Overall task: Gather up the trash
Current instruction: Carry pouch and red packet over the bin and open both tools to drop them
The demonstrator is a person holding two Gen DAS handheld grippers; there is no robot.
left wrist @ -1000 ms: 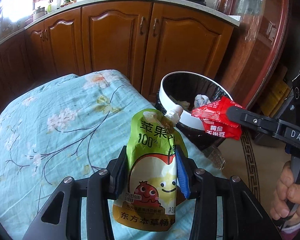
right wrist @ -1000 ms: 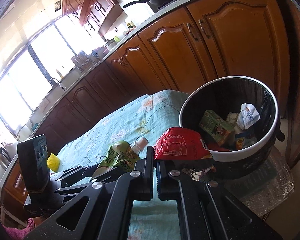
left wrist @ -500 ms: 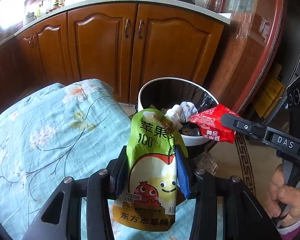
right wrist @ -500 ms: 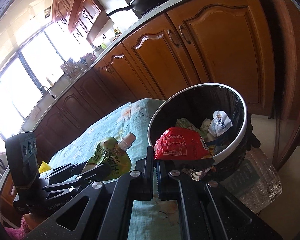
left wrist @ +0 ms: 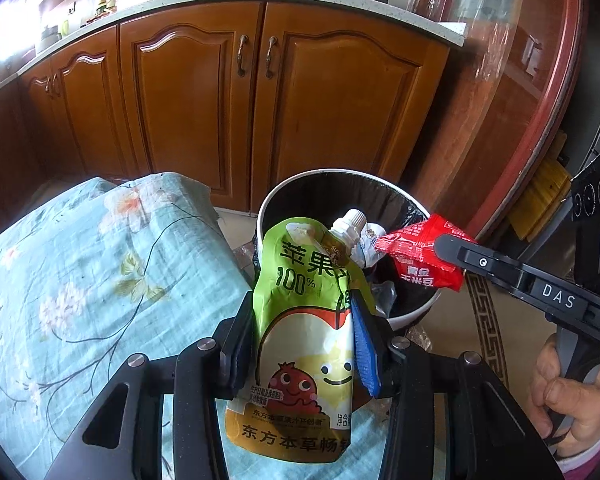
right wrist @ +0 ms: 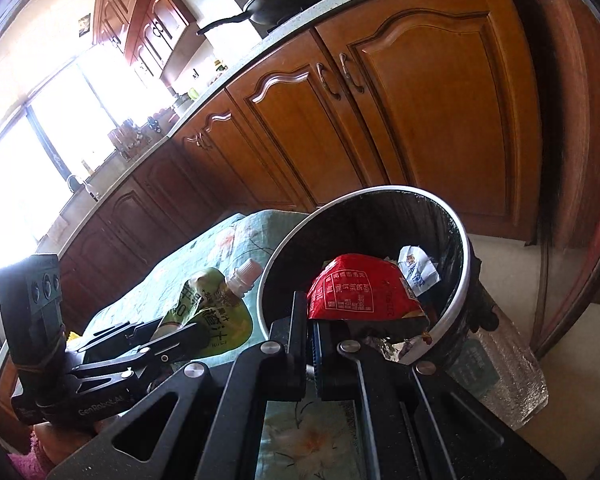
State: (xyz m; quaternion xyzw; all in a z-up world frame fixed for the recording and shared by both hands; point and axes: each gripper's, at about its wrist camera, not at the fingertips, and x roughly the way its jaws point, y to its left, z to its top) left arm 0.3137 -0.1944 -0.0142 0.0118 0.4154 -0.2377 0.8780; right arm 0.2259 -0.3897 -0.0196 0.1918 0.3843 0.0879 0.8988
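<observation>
My left gripper [left wrist: 304, 312] is shut on a green juice pouch [left wrist: 304, 344] with a white spout, held upright at the near rim of the round bin [left wrist: 308, 178]. From the right, my right gripper [left wrist: 446, 246] holds a red snack packet [left wrist: 418, 256] over the bin's mouth. In the right wrist view that gripper [right wrist: 311, 322] is shut on the red packet [right wrist: 356, 292], which hangs above the black-lined bin [right wrist: 462, 280]. The green pouch [right wrist: 216, 314] and the left gripper [right wrist: 156, 340] show to the left. Crumpled white paper [right wrist: 416, 268] lies inside the bin.
A table under a light blue flowered cloth [left wrist: 92, 272] lies left of the bin. Brown wooden cabinets [left wrist: 236, 108] stand close behind. A clear plastic bottle [right wrist: 508, 376] lies on the floor beside the bin. A person's hand [left wrist: 568, 396] grips the right handle.
Both grippers have moved toward the bin with their loads. The pouch's spout and the red packet now sit over the bin's opening; the tablecloth has slid left in the left wrist view.
</observation>
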